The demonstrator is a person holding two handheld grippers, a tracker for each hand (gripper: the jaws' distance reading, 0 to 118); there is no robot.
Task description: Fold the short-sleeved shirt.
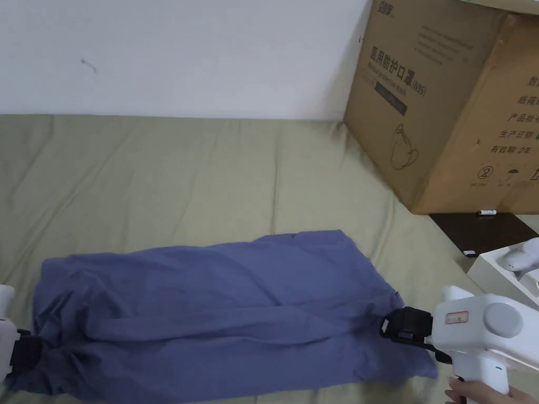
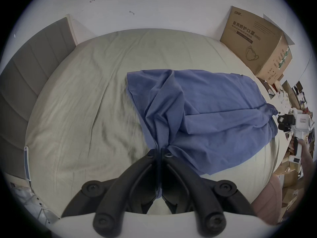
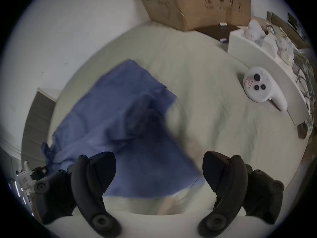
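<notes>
Shirt: blue short-sleeved shirt (image 1: 221, 310) lies spread lengthwise across the lower half of the head view, on the green bed sheet (image 1: 173, 173). Folded along its length, creased, one long ridge running left to right through the middle.

Shirt, left end: in the left gripper view the cloth gathers into a bunched ridge that runs down to the jaw tips at lower centre of the frame.

Left gripper: left gripper (image 2: 158, 153) has its jaws pressed together with a pinch of blue fabric between them; cloth also shows in the slit lower down between the jaws. In the head view it sits at the far lower left edge, at the shirt's left end (image 1: 21, 350).

Right gripper: right gripper (image 3: 158, 171) has its jaws spread wide, nothing between them; the shirt's near corner lies beyond the gap, blurred. In the head view its black tip (image 1: 402, 326) is at the shirt's right edge, lower right of the frame; whether it touches the cloth I cannot tell.

Hand: fingers of the hand (image 1: 476, 392) on the right gripper's handle, bottom right corner of the head view.

Cardboard box: large brown cardboard box (image 1: 447, 100) upper right of the head view, standing on the sheet against the white wall (image 1: 173, 52).

Controller: white handheld controller (image 3: 260, 88) on the sheet, right side of the right gripper view, just beside a white tray (image 3: 274, 56).
</notes>
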